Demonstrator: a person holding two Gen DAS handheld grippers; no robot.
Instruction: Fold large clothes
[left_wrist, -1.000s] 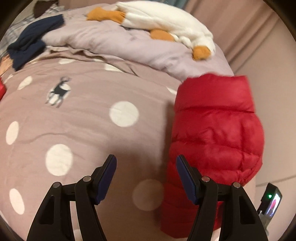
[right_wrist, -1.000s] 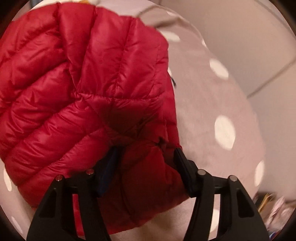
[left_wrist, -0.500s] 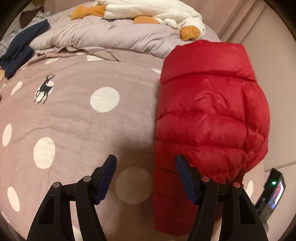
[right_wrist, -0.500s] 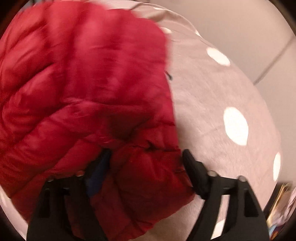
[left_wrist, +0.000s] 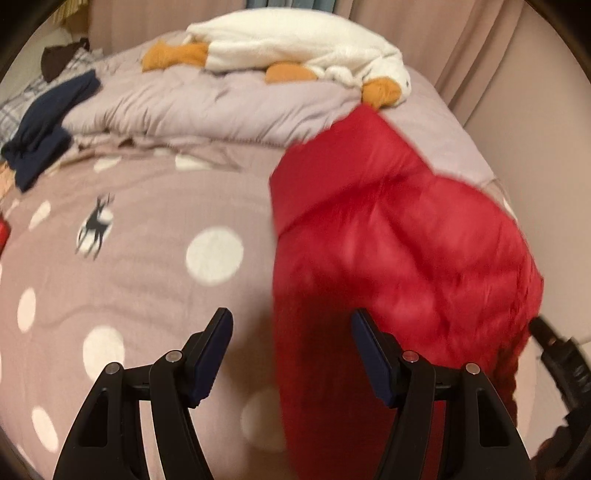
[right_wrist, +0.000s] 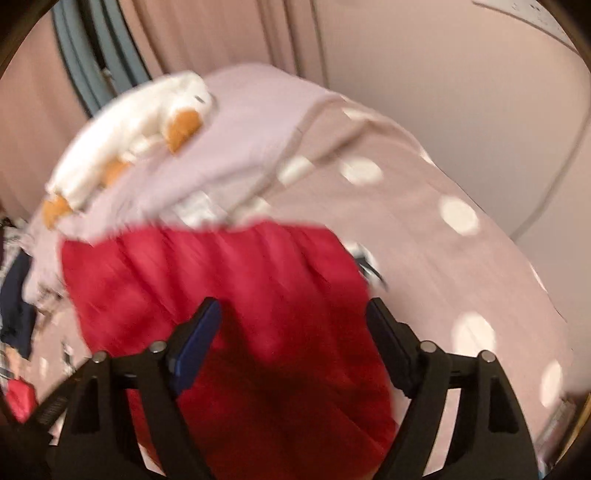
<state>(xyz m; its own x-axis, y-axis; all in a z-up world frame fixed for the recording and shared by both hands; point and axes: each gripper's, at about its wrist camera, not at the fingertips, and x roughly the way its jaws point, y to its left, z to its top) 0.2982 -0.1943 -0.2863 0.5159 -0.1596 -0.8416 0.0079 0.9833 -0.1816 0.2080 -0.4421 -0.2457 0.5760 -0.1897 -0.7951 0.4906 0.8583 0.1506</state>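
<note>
The right gripper (right_wrist: 293, 332) jaws are closing with nothing pinched, hovering over the red puffer jacket (right_wrist: 229, 295) lying folded on the polka-dot bed (right_wrist: 461, 258). The left gripper (left_wrist: 291, 350) jaws are standing released beside the jacket's edge, so a careless sweep may be springing the slippery fold apart.

polka-dot bed (left_wrist: 147, 295), pink curtains (left_wrist: 461, 55), warm light

Red quilted puffer jacket (left_wrist: 399, 251), folded into a thick bundle, lying on the right side of the dotted bed cover (left_wrist: 155, 302); glossy fabric, horizontal padded seams, outline motion-blurred.
</note>
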